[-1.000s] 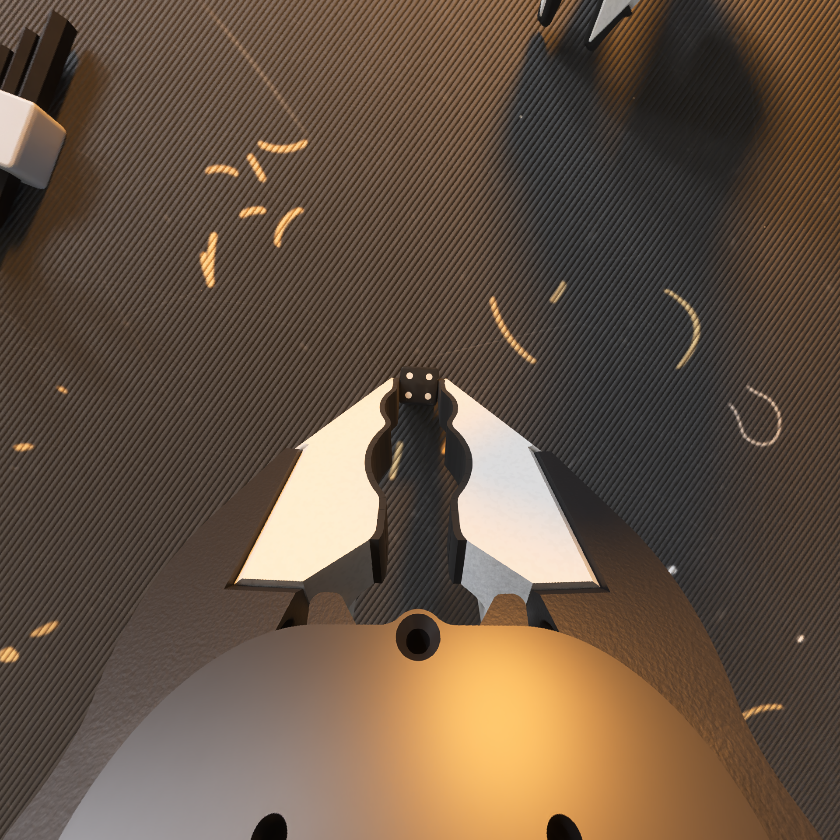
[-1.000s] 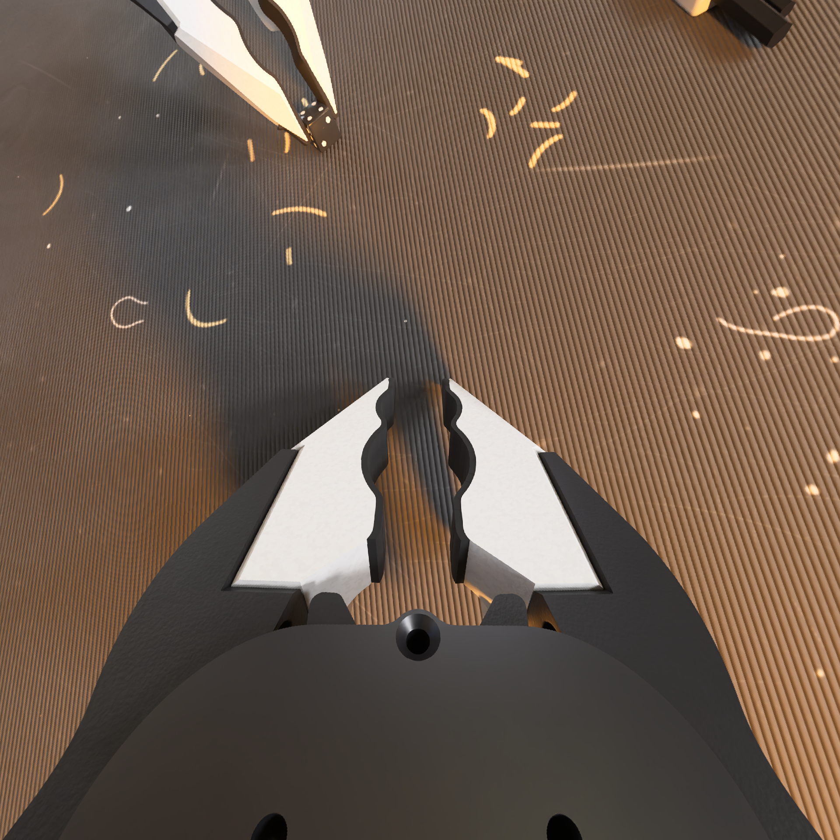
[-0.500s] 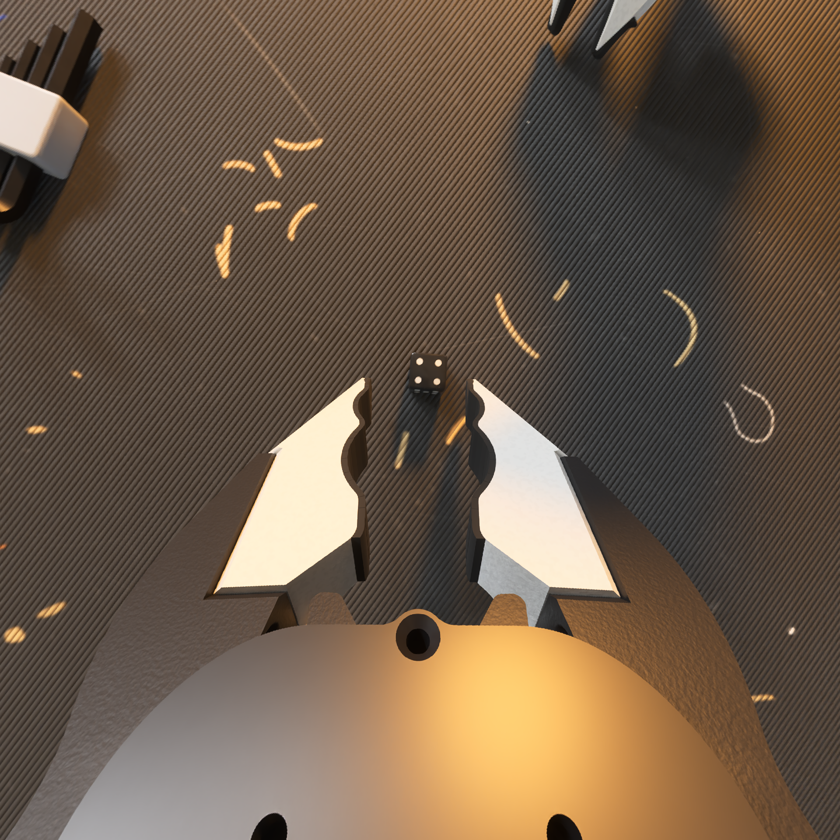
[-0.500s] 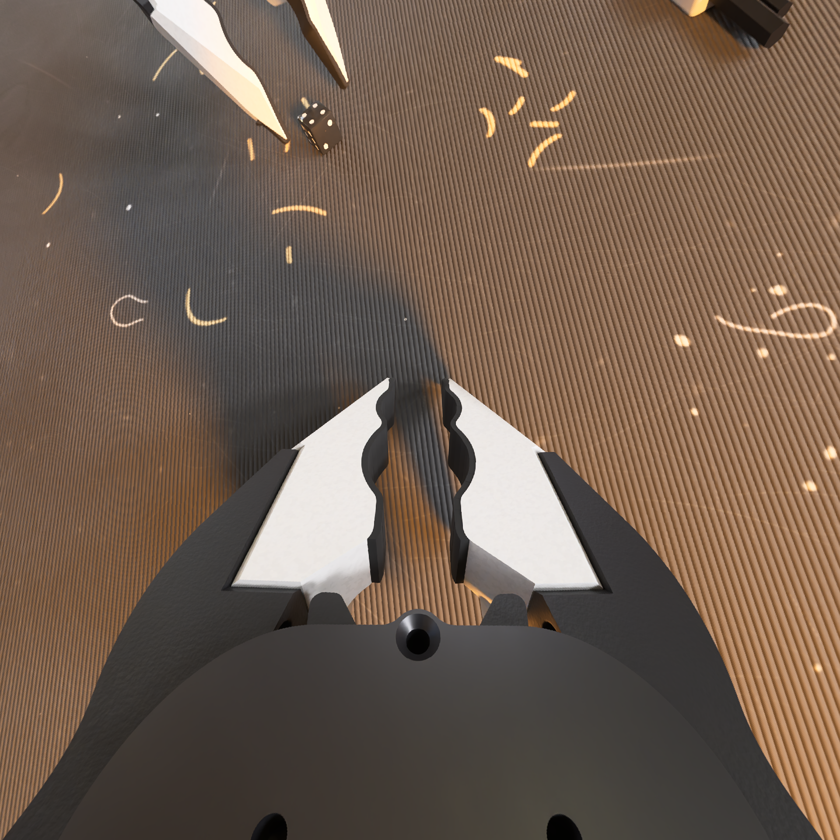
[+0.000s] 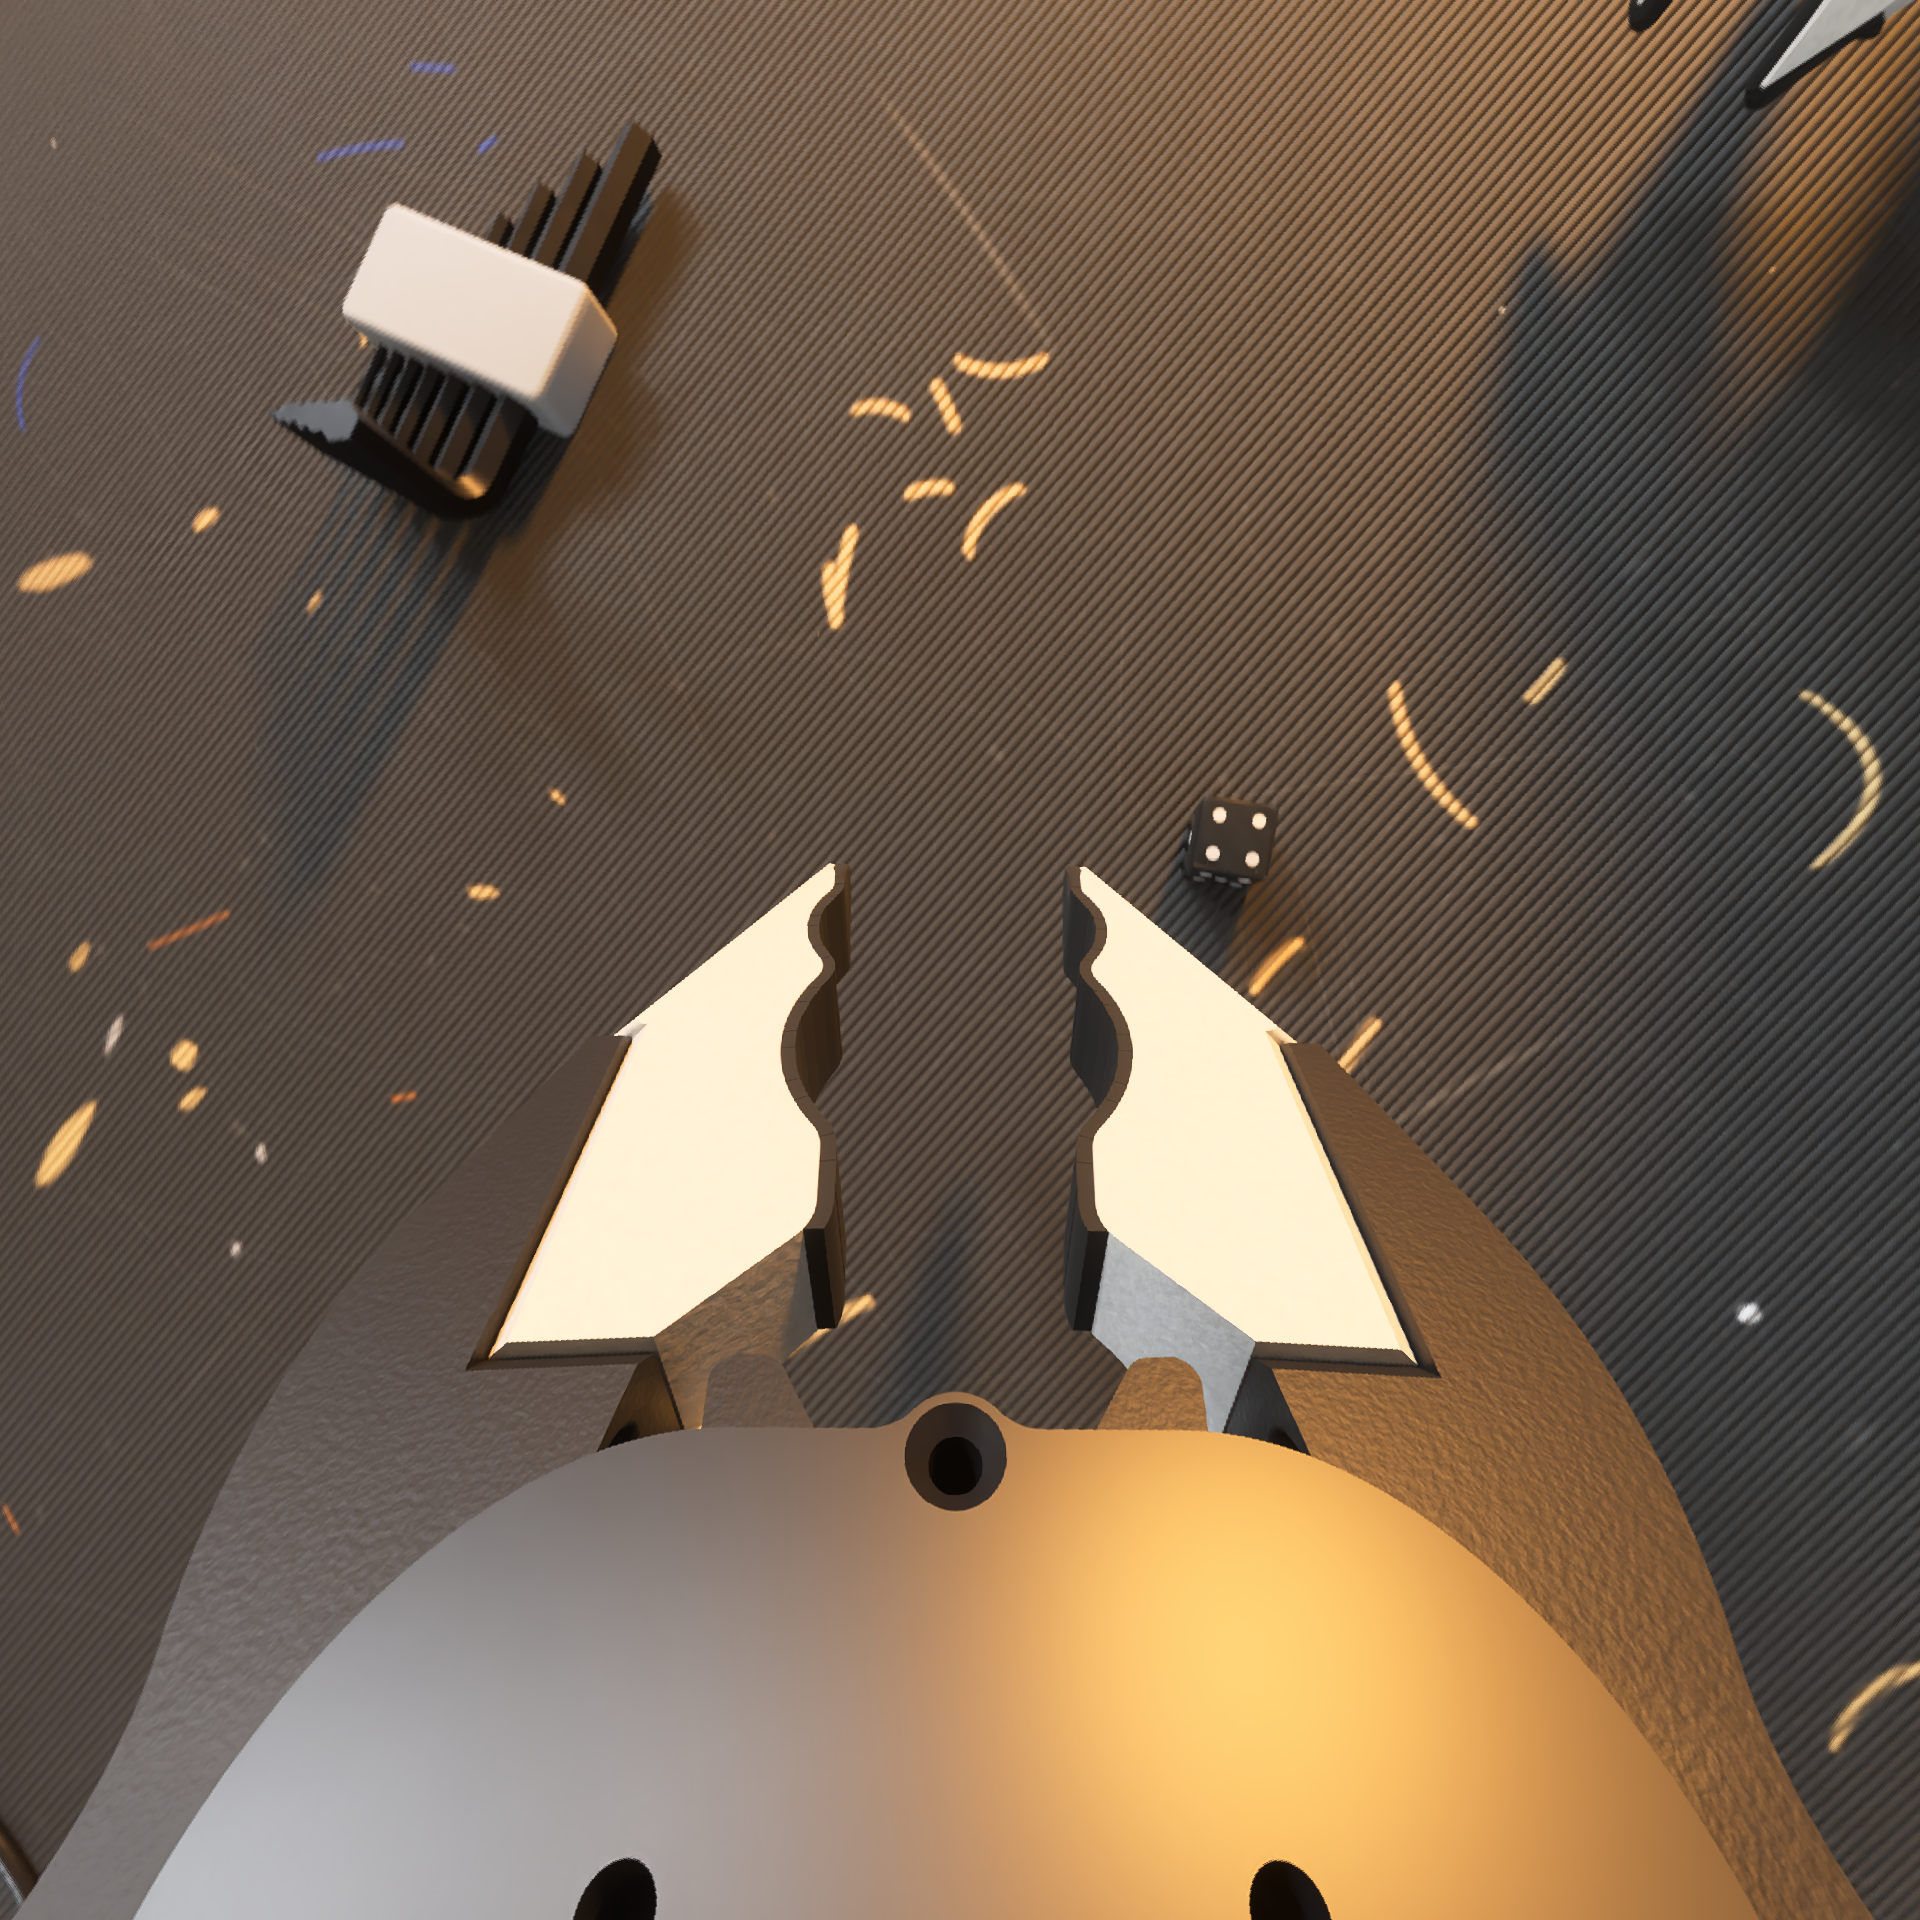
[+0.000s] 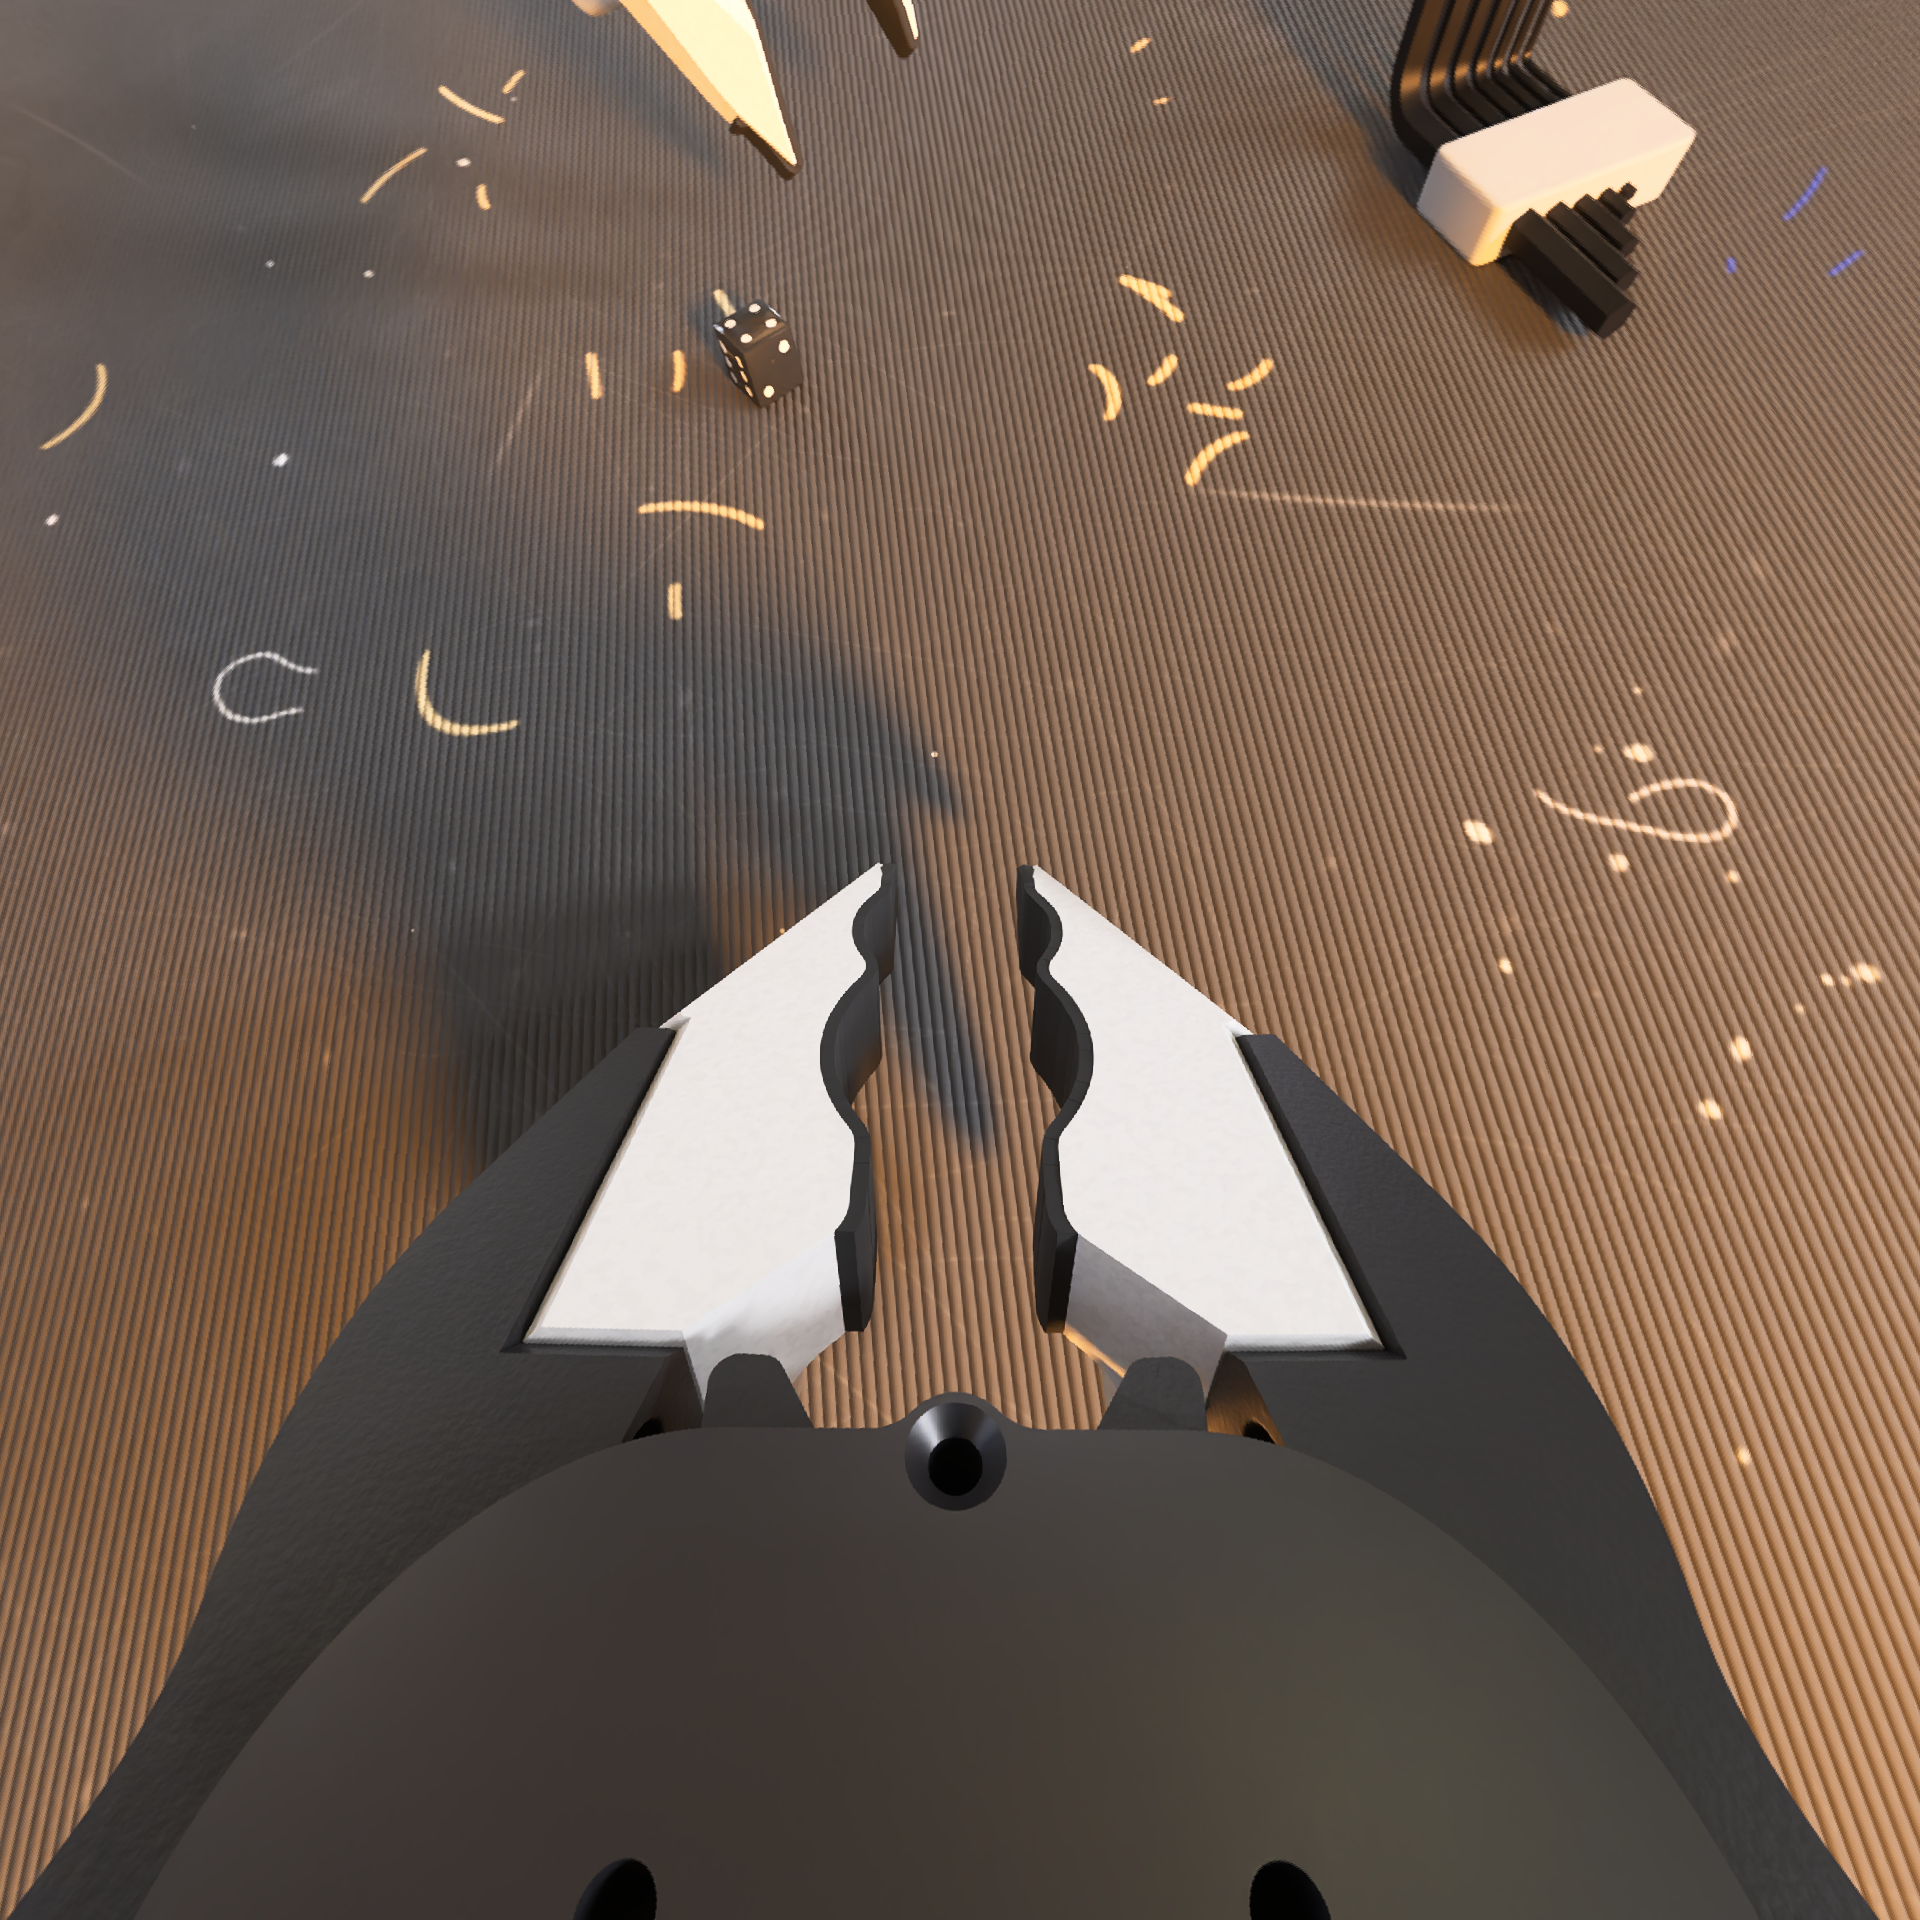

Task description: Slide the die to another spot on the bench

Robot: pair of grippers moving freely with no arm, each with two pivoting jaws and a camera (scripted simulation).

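The desk [image 5: 1195,499], dark ribbed mat w/ scattered pale scuff marks, fills both views. Largest thing on it: one set of black hex keys in a white holder [image 5: 473,317], lying flat, well apart from the die; in the right wrist view the same set [image 6: 1548,171] sits far right, top. Only one such set, nothing else loose on the desk besides the die.

Two grippers. Left gripper [image 5: 956,883] hangs above bare desk, fingers [image 5: 707,1101] spread wide, nothing between them. Right gripper [image 6: 951,878] is also over bare desk, fingers [image 6: 738,1122] at a narrower gap, holding nothing. Its tips show at the top right corner of the left wrist view, well apart from the die.

One die [image 5: 1229,840], black w/ white pips, four-pip face up, rests on the desk just beyond and to the right of the left gripper's right fingertip, not touching it. In the right wrist view the die [image 6: 758,348] sits far ahead, left of centre, near the left gripper's tips but clear of them. Nothing stands between the die and either gripper; open desk all round it.
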